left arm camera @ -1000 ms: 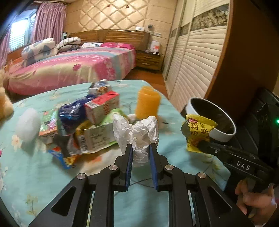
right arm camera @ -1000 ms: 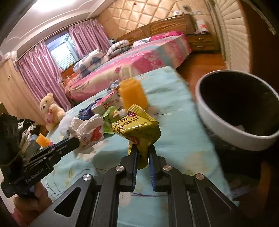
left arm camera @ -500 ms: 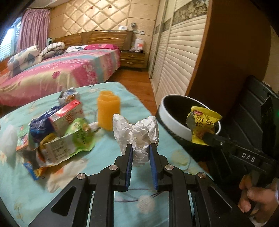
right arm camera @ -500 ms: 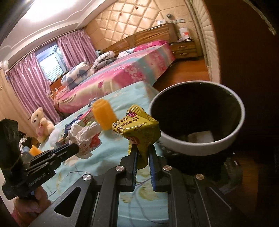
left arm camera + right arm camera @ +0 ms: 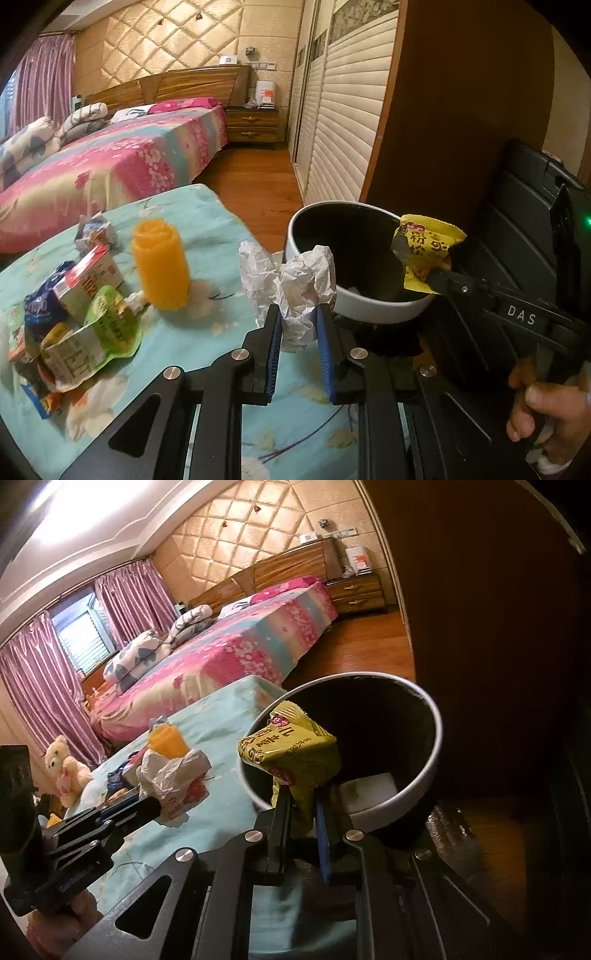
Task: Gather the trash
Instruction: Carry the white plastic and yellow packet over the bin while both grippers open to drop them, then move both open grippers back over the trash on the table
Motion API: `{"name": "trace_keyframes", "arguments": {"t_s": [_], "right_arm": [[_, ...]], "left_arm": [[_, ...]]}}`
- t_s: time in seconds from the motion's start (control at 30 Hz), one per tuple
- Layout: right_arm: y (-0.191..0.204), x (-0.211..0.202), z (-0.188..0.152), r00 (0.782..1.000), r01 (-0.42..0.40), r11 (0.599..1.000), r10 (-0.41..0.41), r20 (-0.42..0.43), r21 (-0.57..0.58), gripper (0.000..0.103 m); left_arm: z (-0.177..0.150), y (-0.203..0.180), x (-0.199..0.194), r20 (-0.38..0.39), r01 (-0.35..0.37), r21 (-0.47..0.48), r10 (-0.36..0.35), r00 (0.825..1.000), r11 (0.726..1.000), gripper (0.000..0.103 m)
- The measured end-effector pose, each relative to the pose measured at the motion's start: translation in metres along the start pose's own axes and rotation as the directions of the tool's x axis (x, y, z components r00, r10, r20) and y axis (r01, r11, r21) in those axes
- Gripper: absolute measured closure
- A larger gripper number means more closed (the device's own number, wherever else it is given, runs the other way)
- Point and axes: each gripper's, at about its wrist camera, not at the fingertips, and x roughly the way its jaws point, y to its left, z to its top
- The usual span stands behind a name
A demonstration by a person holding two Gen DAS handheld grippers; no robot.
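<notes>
My left gripper [image 5: 298, 325] is shut on a crumpled white paper ball [image 5: 291, 284], held over the table edge just short of the white-rimmed trash bin [image 5: 369, 312]. My right gripper [image 5: 301, 812] is shut on a yellow snack wrapper [image 5: 295, 753], held over the bin's rim [image 5: 424, 771]. The wrapper also shows in the left wrist view [image 5: 424, 251], above the bin's right side. A white piece of trash [image 5: 369, 792] lies inside the bin. The left gripper with the paper [image 5: 173, 775] shows at the left of the right wrist view.
On the teal flowered tablecloth [image 5: 207, 343] stand an orange cup [image 5: 160, 273], a red-and-white carton [image 5: 90, 280], a green pouch [image 5: 99, 332] and several other wrappers. A bed [image 5: 110, 166], louvred wardrobe doors [image 5: 340, 122] and a dark wooden panel [image 5: 461, 110] surround the bin.
Both grippers have moved right, from over the table towards the bin. The yellow wrapper now hangs over the bin's opening. The paper ball is closer to the bin's rim.
</notes>
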Motion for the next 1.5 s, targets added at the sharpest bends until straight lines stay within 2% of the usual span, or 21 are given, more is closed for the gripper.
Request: {"name": "trace_keyframes", "arguments": {"t_s": [0.63,1.17,1.3,1.33,1.37,1.4,1.43,1.5], "right_arm": [[-0.034,0.024,0.025,0.998,0.059,0.998,-0.059,-0.02,0.021,0.091],[-0.043,0.034,0.032,0.996,0.071,0.997,-0.069,-0.061,0.019,0.09],[-0.045,0.035,0.034,0.995,0.083,0.996,-0.081,-0.066,0.035,0.084],[-0.047,0.035,0.035,0.995,0.083,0.996,-0.08,-0.067,0.044,0.08],[-0.047,0.034,0.035,0.995,0.084,0.995,-0.081,-0.065,0.05,0.067],[-0.048,0.032,0.035,0.995,0.086,0.995,-0.082,-0.058,0.057,0.059],[-0.049,0.031,0.035,0.996,0.082,0.995,-0.079,-0.052,0.061,0.052],[-0.047,0.026,0.033,0.996,0.078,0.994,-0.076,-0.038,0.07,0.05]], "left_arm": [[0.03,-0.027,0.041,0.007,0.028,0.053,-0.028,1.0,0.998,0.085],[0.043,-0.032,0.076,-0.028,0.04,0.061,-0.039,0.999,0.997,0.084],[0.043,-0.031,0.08,-0.044,0.06,0.041,-0.058,0.997,0.997,0.079],[0.044,-0.03,0.08,-0.045,0.059,0.039,-0.058,0.997,0.997,0.072],[0.044,-0.03,0.08,-0.044,0.056,0.035,-0.054,0.998,0.998,0.06],[0.043,-0.03,0.078,-0.039,0.053,0.032,-0.052,0.998,0.998,0.056],[0.042,-0.029,0.076,-0.03,0.052,0.029,-0.051,0.998,0.998,0.052],[0.039,-0.028,0.073,-0.029,0.045,0.028,-0.045,0.999,0.999,0.052]]}}
